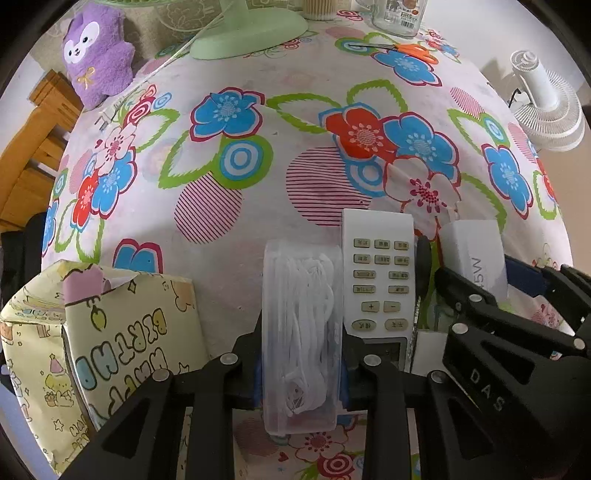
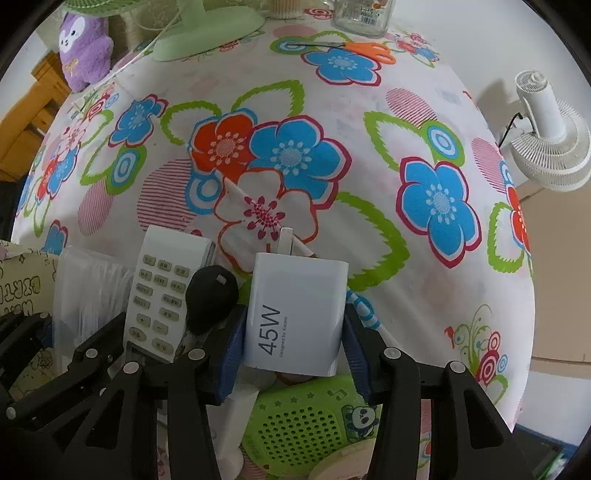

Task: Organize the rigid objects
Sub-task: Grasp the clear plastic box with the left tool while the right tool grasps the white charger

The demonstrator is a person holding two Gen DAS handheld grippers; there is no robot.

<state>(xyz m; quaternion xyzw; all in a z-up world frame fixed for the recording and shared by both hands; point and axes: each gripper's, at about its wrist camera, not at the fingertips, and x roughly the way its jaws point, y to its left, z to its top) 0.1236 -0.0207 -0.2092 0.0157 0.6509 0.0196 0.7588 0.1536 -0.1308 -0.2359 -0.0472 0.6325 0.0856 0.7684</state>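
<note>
My left gripper (image 1: 301, 354) is shut on a clear plastic box of white floss picks (image 1: 301, 332), held upright between its jaws. Right beside it lies a white remote control (image 1: 380, 273), also in the right wrist view (image 2: 162, 291). My right gripper (image 2: 295, 332) is shut on a white 45W charger (image 2: 295, 314), which also shows in the left wrist view (image 1: 476, 251). A black oval object (image 2: 210, 295) lies between the remote and the charger. A green perforated object (image 2: 310, 421) lies under the right gripper.
A yellow wrapped gift box (image 1: 103, 339) sits at the near left. At the far edge stand a purple plush toy (image 1: 98, 51), a green fan base (image 1: 247, 33), a glass jar (image 1: 400, 14) and orange scissors (image 1: 410, 50). A white fan (image 2: 550, 133) stands off the table's right.
</note>
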